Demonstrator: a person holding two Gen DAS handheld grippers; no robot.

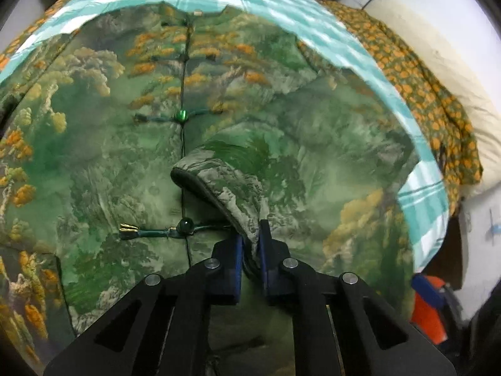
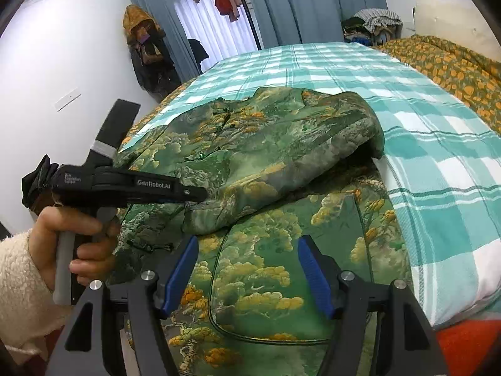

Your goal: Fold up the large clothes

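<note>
A large green jacket (image 1: 103, 156) printed with mountains and orange trees lies front-up on a teal checked bedspread (image 1: 281, 9), its knot buttons (image 1: 180, 115) running down the middle. My left gripper (image 1: 250, 244) is shut on the cuff of the sleeve (image 1: 231, 181), which is folded in over the jacket's front. In the right wrist view the left gripper (image 2: 200, 195) pinches that sleeve (image 2: 275, 156). My right gripper (image 2: 247, 250) is open and empty, just above the jacket's lower hem (image 2: 266, 297).
An orange-flowered quilt (image 2: 454, 69) and a pillow (image 2: 451, 22) lie at the bed's far right. Clothes are piled (image 2: 372, 25) at the bed's far end. Coats hang (image 2: 147, 50) on the left wall by blue curtains. An orange object (image 1: 429, 310) sits beside the bed.
</note>
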